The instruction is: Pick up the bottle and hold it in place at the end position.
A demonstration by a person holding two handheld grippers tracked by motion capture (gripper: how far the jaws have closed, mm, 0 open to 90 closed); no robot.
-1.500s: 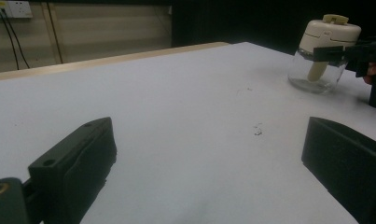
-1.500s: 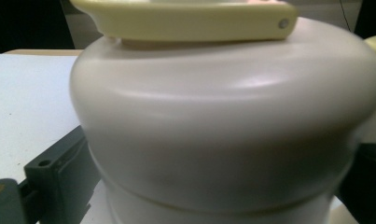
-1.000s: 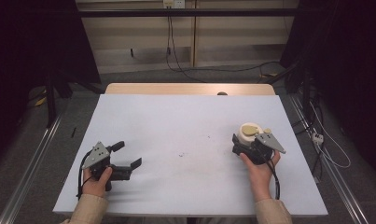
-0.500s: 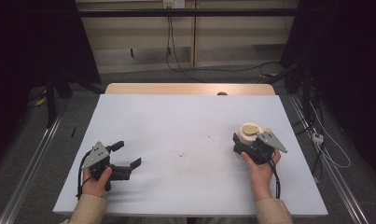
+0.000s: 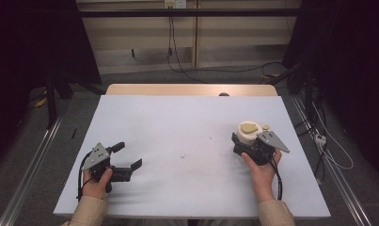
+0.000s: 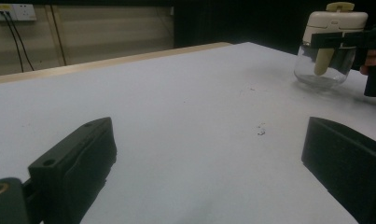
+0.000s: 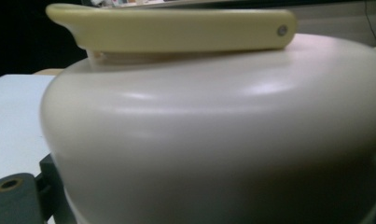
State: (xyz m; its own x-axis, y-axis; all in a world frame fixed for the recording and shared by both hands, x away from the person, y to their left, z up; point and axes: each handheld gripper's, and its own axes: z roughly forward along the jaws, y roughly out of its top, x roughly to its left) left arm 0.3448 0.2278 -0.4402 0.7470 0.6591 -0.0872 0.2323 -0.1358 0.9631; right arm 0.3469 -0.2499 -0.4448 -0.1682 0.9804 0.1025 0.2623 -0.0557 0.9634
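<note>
- The clear glass jar with a cream plastic lid and pale yellow flip handle [image 5: 248,133] stands on the white table [image 5: 187,127], at its right side
- The right gripper [image 5: 253,146] has its jaws closed around the cream lid, as the left gripper view shows [image 6: 349,39]
- The left gripper [image 5: 123,160] rests low near the table's left front, jaws spread wide, holding nothing
- Risk, as I judge it: the smooth rounded lid may slip or pop off if lifted by the lid alone, dropping the glass
</note>
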